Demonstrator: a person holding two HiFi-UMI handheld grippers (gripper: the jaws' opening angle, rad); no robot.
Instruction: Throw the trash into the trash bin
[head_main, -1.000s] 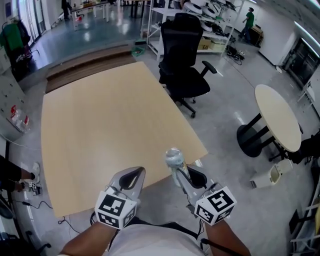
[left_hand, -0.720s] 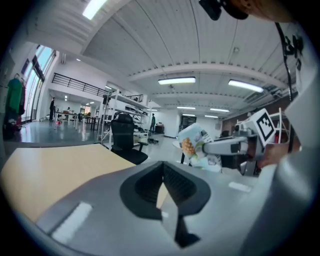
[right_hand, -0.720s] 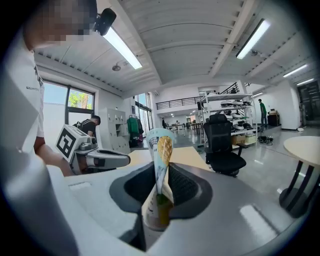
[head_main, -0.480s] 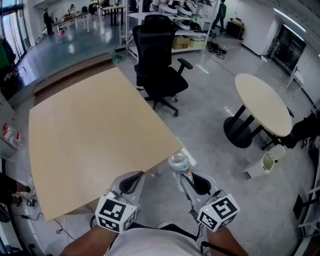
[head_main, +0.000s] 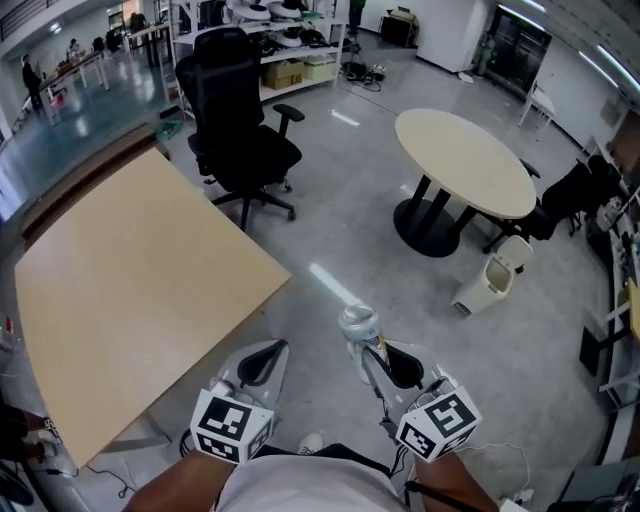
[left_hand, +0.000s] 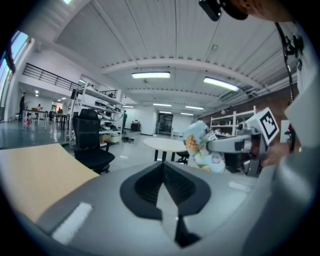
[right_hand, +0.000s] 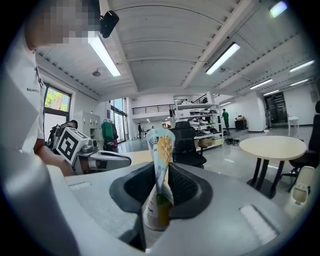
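Pinching a crumpled snack wrapper (right_hand: 161, 150) in R gripper (right_hand: 159, 196). Clamping w/ jaws only partway closed, pads pressing on the wrapper's lower end. Holding it upright, cone-print top poking up past the fingertips.

Carrying nothing in L gripper (left_hand: 164, 187). Showing jaws shut tight, pads meeting along the centre line, zero gap between them.

Holding both grippers side by side in front of the body, roughly level, marker cubes at the near ends. Hovering over grey polished floor (head_main: 340, 250), just off the near edge of the rectangular wooden table (head_main: 130, 280) on the left.

Spotting the white trash bin (head_main: 493, 283) ahead & to the right. Standing on the floor, just beside the base of the round table (head_main: 465, 160), well apart from the wrapper. Can't tell the lid's state at this size.

Seeing a black office chair (head_main: 238, 120) at the wooden table's far corner, storage shelves (head_main: 290, 40) behind it.

Catching the bin in the right gripper view as well, at the far right edge, next to a dark chair. Wrapper not in the bin yet, gripped in R, high above floor level.
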